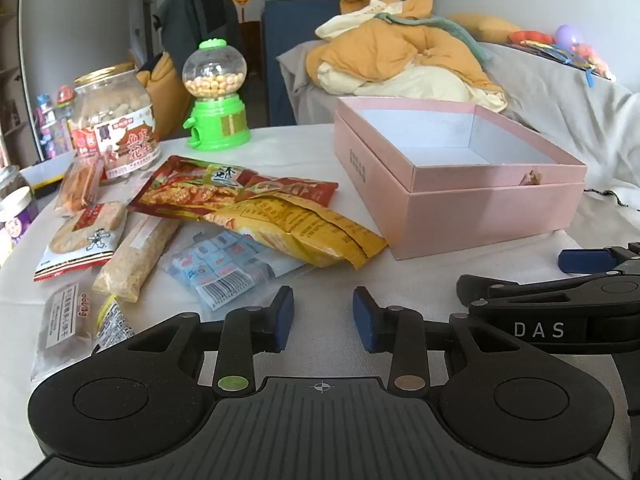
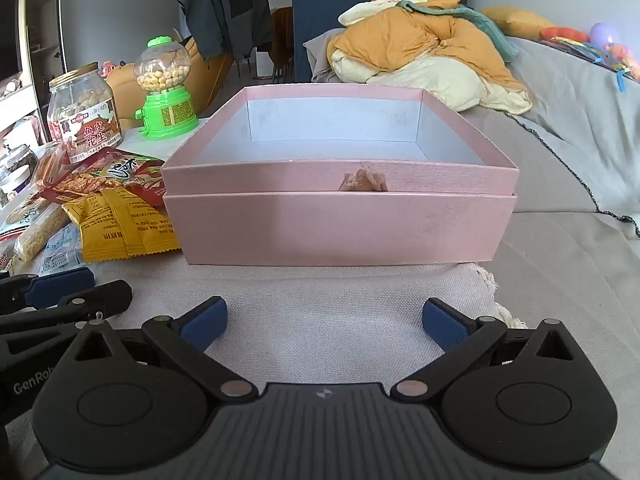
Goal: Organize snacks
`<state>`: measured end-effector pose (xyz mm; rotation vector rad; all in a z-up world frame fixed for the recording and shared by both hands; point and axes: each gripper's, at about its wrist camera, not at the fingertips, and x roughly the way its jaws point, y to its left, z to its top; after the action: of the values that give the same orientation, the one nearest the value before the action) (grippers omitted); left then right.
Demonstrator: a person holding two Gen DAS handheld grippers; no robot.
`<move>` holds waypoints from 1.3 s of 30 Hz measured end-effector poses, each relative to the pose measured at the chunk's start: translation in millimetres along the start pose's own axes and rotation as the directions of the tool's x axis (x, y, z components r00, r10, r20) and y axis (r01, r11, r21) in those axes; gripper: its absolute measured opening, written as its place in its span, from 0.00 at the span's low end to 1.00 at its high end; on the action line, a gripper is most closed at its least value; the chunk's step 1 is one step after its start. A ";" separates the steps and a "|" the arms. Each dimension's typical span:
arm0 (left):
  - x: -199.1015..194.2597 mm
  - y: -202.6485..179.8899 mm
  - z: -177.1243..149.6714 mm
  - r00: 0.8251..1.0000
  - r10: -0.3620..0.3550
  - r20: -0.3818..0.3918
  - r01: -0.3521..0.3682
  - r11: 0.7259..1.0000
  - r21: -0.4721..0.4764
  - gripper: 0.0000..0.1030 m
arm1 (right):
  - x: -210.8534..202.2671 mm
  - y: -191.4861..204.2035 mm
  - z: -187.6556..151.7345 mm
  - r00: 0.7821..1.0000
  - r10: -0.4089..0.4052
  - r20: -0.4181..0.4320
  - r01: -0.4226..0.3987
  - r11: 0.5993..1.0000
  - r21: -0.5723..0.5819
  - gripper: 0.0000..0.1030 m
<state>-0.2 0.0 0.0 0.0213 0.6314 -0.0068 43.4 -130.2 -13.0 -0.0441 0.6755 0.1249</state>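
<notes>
An open pink box (image 2: 340, 228) with a bare pale inside stands on the white cloth right in front of my right gripper (image 2: 324, 320). That gripper is open wide with nothing between its pads. Left of the box lies a heap of snack packets: a yellow packet (image 1: 304, 232), a red packet (image 1: 224, 188), a blue-and-white packet (image 1: 224, 268) and several smaller bars. My left gripper (image 1: 323, 318) hovers low over the cloth just short of the blue-and-white packet. Its jaws are narrowly open and hold nothing. One of the right gripper's blue fingertips (image 1: 580, 261) shows beside it.
Behind the packets stand a peanut jar (image 1: 116, 128) and a green candy dispenser (image 1: 216, 100), with small jars (image 1: 16, 208) at the table's left edge. A grey sofa with a heaped orange and cream quilt (image 2: 432, 52) lies behind and right of the box.
</notes>
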 end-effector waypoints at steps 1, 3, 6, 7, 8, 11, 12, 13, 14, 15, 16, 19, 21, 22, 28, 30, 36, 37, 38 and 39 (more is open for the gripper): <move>-0.1 0.0 0.0 1.000 -0.001 0.000 0.001 1.000 -0.001 0.38 | 0.2 -0.1 0.0 1.000 0.003 -0.005 -0.003 1.000 0.004 1.00; -0.2 -0.5 0.0 1.000 -0.002 0.000 0.002 1.000 -0.002 0.38 | 0.3 0.1 0.2 1.000 0.003 -0.009 -0.003 1.000 0.004 1.00; -0.7 -1.6 0.0 1.000 -0.003 0.000 0.003 1.000 -0.005 0.38 | 0.5 0.5 0.4 1.000 0.003 -0.009 -0.003 1.000 0.004 1.00; -1.1 -2.2 -0.2 1.000 -0.004 0.000 0.004 1.000 -0.005 0.38 | 0.4 0.2 0.4 1.000 0.004 -0.008 -0.004 1.000 0.005 1.00; 0.2 -0.2 -0.9 1.000 -0.005 -0.003 0.005 1.000 -0.007 0.38 | 0.3 0.1 0.3 1.000 0.004 -0.008 -0.004 1.000 0.005 1.00; 0.4 -1.3 -1.1 1.000 -0.003 -0.003 0.003 1.000 -0.005 0.38 | -0.2 -0.2 0.1 1.000 0.005 -0.008 -0.005 1.000 0.005 1.00; 0.4 -1.6 -1.3 1.000 -0.004 -0.003 0.004 1.000 -0.005 0.38 | -0.3 -0.3 0.1 1.000 0.005 -0.008 -0.005 1.000 0.005 1.00; 0.4 -2.1 -1.4 1.000 -0.004 -0.003 0.004 1.000 -0.005 0.38 | -0.6 -0.4 0.0 1.000 0.005 -0.008 -0.005 1.000 0.005 1.00; 0.0 -0.3 -0.9 1.000 -0.006 -0.002 0.006 1.000 -0.009 0.38 | 0.4 0.4 0.3 1.000 0.004 -0.010 -0.004 1.000 0.005 1.00; -0.3 0.0 -1.0 1.000 -0.006 -0.001 0.006 1.000 -0.009 0.38 | 0.5 0.4 0.3 1.000 0.004 -0.010 -0.004 1.000 0.005 1.00; -0.3 0.6 -0.9 1.000 -0.007 -0.001 0.007 1.000 -0.010 0.38 | 0.5 0.3 0.3 1.000 0.004 -0.009 -0.004 1.000 0.005 1.00; -0.1 0.7 -0.6 1.000 -0.008 -0.002 0.008 1.000 -0.011 0.38 | 0.3 0.3 0.1 1.000 0.004 -0.009 -0.004 1.000 0.005 1.00; -0.2 0.8 -0.6 1.000 -0.008 -0.002 0.008 1.000 -0.012 0.38 | 0.3 0.3 0.1 1.000 0.004 -0.009 -0.004 1.000 0.005 1.00; -0.2 0.8 -0.6 1.000 -0.008 -0.002 0.008 1.000 -0.012 0.38 | 0.3 0.3 0.1 1.000 0.004 -0.009 -0.004 1.000 0.005 1.00; -0.3 0.8 -0.6 1.000 -0.008 -0.002 0.008 1.000 -0.012 0.38 | 0.1 0.2 0.0 1.000 0.004 -0.009 -0.004 1.000 0.005 1.00; -0.3 0.8 -0.5 1.000 -0.009 -0.002 0.008 1.000 -0.012 0.38 | 0.1 0.2 0.0 1.000 0.004 -0.009 -0.004 1.000 0.005 1.00; -0.2 0.8 -0.5 1.000 -0.008 -0.002 0.008 1.000 -0.012 0.38 | -0.1 0.0 0.0 1.000 0.004 -0.009 -0.004 1.000 0.005 1.00; -0.2 0.8 -0.5 1.000 -0.008 -0.002 0.008 1.000 -0.012 0.38 | -0.1 0.0 0.0 1.000 0.004 -0.009 -0.004 1.000 0.004 1.00; -0.2 0.8 -0.5 1.000 -0.008 -0.002 0.008 1.000 -0.012 0.38 | -0.1 0.0 0.0 1.000 0.004 -0.009 -0.004 1.000 0.005 1.00; -0.2 0.8 -0.5 1.000 -0.008 -0.002 0.008 1.000 -0.012 0.38 | -0.1 0.0 0.0 1.000 0.004 -0.009 -0.004 1.000 0.004 1.00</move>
<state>-0.7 0.8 -0.2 0.0074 0.6338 -0.0112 43.3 -130.2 -12.9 -0.0391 0.6850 0.1270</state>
